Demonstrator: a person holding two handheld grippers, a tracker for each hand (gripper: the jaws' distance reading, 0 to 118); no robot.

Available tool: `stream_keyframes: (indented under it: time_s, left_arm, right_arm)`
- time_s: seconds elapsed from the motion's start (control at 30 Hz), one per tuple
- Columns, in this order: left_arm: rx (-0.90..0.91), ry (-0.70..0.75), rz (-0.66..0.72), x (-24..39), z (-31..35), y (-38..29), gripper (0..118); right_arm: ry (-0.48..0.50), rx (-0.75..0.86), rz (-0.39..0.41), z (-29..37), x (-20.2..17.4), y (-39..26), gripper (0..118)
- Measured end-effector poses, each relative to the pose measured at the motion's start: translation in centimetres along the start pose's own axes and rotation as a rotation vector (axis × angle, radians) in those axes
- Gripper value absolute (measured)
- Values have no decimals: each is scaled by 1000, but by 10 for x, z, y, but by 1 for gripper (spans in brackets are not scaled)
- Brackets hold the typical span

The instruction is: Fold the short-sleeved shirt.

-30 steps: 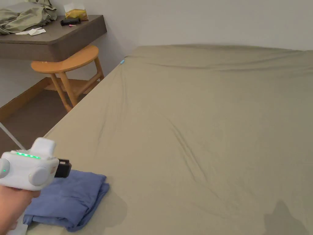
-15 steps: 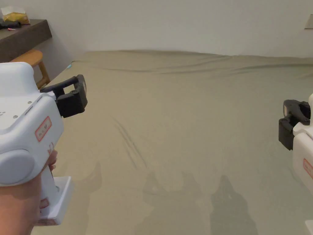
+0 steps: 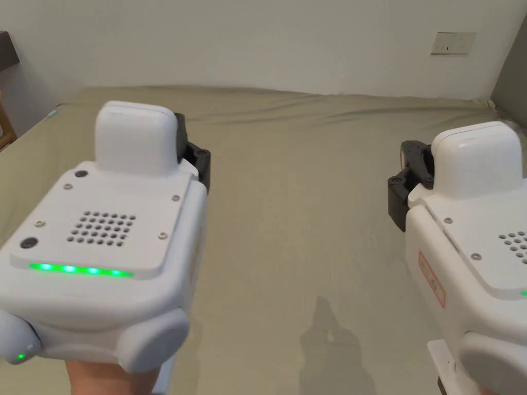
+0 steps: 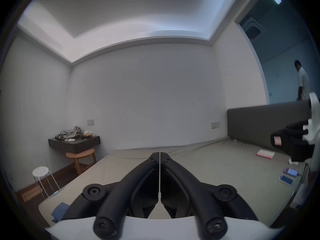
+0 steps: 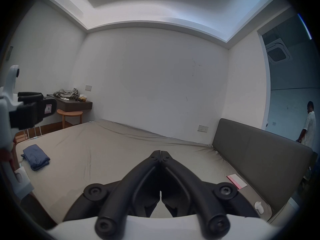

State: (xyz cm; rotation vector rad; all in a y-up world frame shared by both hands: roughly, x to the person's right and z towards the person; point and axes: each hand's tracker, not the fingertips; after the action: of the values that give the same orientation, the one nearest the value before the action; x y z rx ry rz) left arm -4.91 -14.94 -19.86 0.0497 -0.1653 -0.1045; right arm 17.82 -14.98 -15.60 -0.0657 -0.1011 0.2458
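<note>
Change from the head view 1.0 s ago: the folded blue shirt then lay by the bed's near left corner, under the left gripper; the head camera has since swung right, and the desk and wooden stool have left that view. Half a second ago the right gripper sat at the frame's right edge; now both white housings stand large in the foreground above the bed sheet (image 3: 288, 205).

Left gripper (image 4: 159, 155): jaws closed together, only a hairline slit between them, nothing held. Right gripper (image 5: 160, 152): jaws meeting at the tips, nothing held. In the head view the left gripper (image 3: 193, 154) and right gripper (image 3: 406, 175) are seen from behind, so jaw state cannot be told there.

Shirt (image 5: 36, 156): one, folded in a compact stack, lying on the bed near its left edge by the near left corner, well apart from both grippers. The left gripper view catches a piece of it (image 4: 59, 211) at the same corner.

The gripper views add: one wall desk (image 5: 74, 103) with a heap of grey cloth (image 5: 65, 93) on it, one wooden stool (image 5: 70, 113) under it, one white stool (image 4: 41, 172), one dark headboard (image 5: 259, 150) along the bed's right edge, one pink booklet (image 5: 236, 181) near it, two blue packets (image 4: 288, 175) by the near right corner, and one person (image 5: 310, 127) past the doorway.
</note>
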Motion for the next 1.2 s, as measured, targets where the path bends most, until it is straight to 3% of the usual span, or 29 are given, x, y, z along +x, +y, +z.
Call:
stream_keyframes:
  time_s: [0.3, 1.2]
  left_arm:
    - [-7, -35, -39, 17, 9, -14, 0]
    - [5, -19, 5, 10, 9, -9, 0]
  right_arm:
    - [3, -4, 37, 10, -14, -5, 0]
    - [-2, 11, 15, 13, -21, 4, 0]
